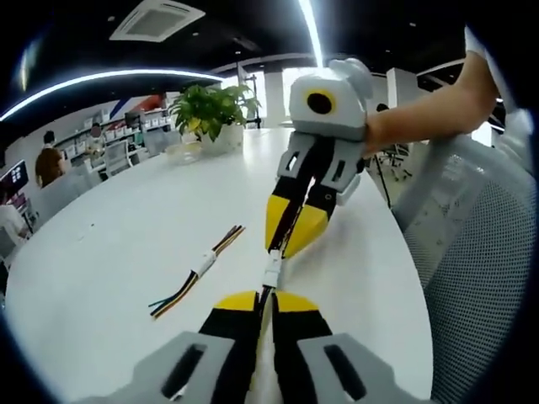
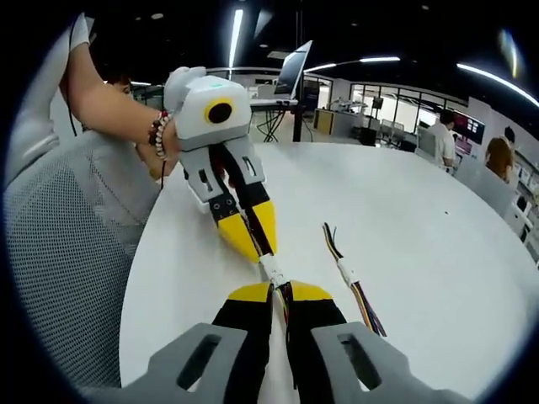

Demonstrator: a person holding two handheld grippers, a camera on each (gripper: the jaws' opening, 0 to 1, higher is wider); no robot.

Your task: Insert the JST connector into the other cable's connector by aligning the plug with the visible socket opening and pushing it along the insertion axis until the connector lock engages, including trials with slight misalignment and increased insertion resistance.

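The two grippers face each other tip to tip above the white table [image 1: 101,278]; between them the white JST connector [image 1: 272,271] hangs in line with both, its long axis running from one set of jaws to the other. The left gripper [image 1: 264,301] is pinched narrow on its cable; the right gripper [image 1: 290,234] likewise. One spare cable pair [image 1: 198,271], already joined, lies flat on the table beside them. No writing legible.
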